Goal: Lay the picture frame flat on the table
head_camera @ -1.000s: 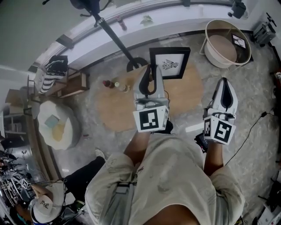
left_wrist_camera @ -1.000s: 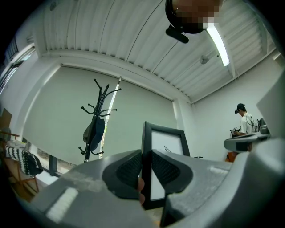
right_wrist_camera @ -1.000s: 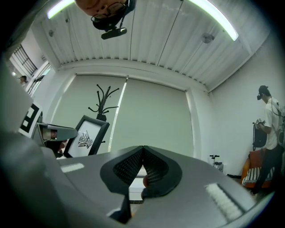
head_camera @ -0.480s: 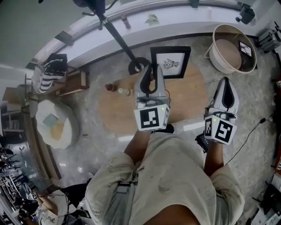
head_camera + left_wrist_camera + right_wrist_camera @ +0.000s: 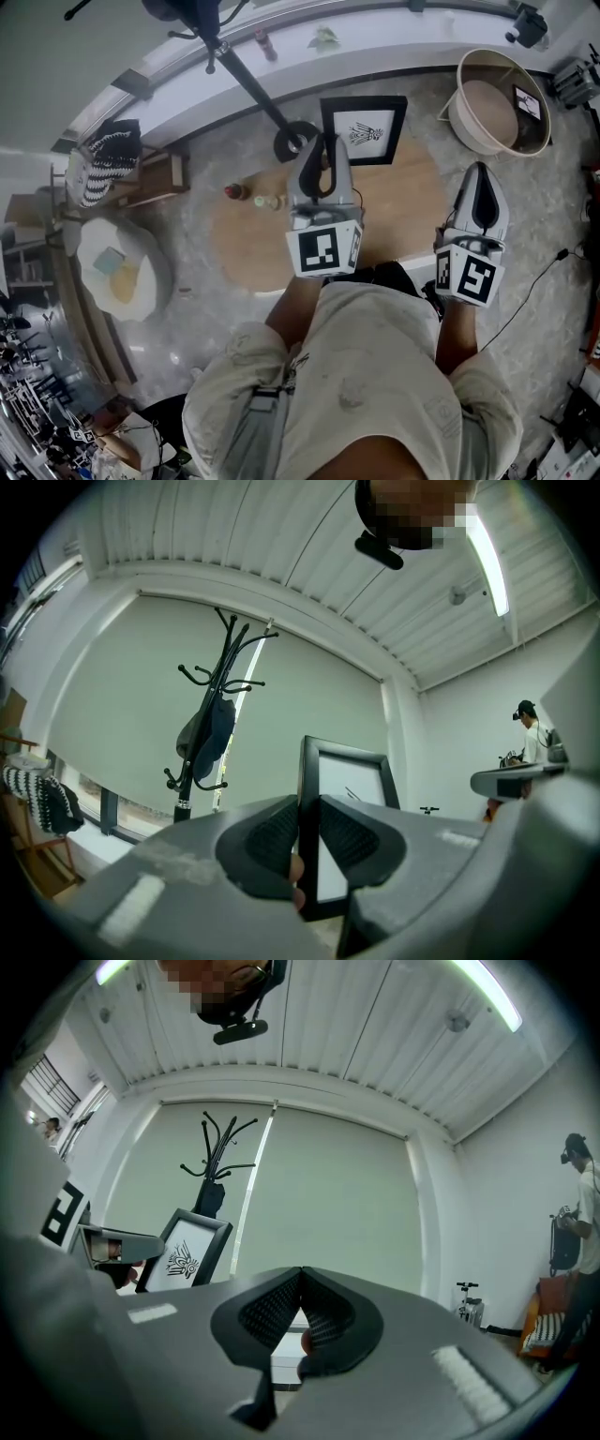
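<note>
The black picture frame (image 5: 364,129), holding a white print, stands upright at the far edge of the round wooden table (image 5: 394,220). My left gripper (image 5: 319,148) reaches over the table to the frame's left side. In the left gripper view the frame's (image 5: 349,827) black left edge runs down between the two pads, and the left gripper (image 5: 307,832) is shut on it. My right gripper (image 5: 480,178) hovers off the table's right side, above the floor. It (image 5: 302,1302) is shut with nothing in it. The frame (image 5: 187,1252) shows far to its left.
Small bottles (image 5: 236,191) stand on the table's left part. A coat stand's base (image 5: 298,141) sits just left of the frame, its pole slanting up-left. A round basket (image 5: 469,117) is at the back right, a white pouf (image 5: 117,272) and a shelf (image 5: 141,178) at the left.
Both grippers and the frame have kept their places. A person at the lower left of the head view has slipped toward the bottom edge.
</note>
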### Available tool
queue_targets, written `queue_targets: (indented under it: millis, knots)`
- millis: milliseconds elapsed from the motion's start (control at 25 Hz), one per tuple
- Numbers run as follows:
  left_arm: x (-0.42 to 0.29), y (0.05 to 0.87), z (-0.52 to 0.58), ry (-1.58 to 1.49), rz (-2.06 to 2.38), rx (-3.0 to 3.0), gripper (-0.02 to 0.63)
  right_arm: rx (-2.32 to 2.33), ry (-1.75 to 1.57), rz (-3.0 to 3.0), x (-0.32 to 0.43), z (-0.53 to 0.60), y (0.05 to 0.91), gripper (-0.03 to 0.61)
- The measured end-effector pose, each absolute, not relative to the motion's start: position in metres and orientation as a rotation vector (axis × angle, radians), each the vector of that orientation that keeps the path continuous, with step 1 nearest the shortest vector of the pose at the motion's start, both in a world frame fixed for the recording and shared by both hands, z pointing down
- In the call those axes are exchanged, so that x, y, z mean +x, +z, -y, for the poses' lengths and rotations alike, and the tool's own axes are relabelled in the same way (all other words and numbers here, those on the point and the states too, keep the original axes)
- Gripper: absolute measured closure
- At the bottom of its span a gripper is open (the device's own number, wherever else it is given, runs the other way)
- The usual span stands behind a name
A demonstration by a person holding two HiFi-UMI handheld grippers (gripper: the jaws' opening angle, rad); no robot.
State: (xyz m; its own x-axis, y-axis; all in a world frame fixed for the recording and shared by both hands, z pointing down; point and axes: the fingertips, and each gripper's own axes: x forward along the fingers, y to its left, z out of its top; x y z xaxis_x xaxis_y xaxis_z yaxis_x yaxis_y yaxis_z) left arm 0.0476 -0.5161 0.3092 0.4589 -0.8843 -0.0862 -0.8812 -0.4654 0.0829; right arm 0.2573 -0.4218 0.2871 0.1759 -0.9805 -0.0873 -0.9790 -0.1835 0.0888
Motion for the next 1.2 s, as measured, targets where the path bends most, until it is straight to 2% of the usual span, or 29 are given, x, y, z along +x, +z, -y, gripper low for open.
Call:
queue_targets:
  millis: [400,1000,1200]
  knots:
    - [0.059,0.329,0.539,-0.151,1.670,2.593,0.532,2.316,-0.163,2.073,0.273,0.456,0.308,0.577]
    - [0.136,0.372,0.593,-0.007,1.686,2.523,0.532,2.252,-0.053,2.081,0.350,0.510,0.359,0.577]
    - [0.155,0.399,0.608,0.047,1.670,2.483,0.532,2.201,-0.024,2.107,0.356,0.528,0.381,0.577]
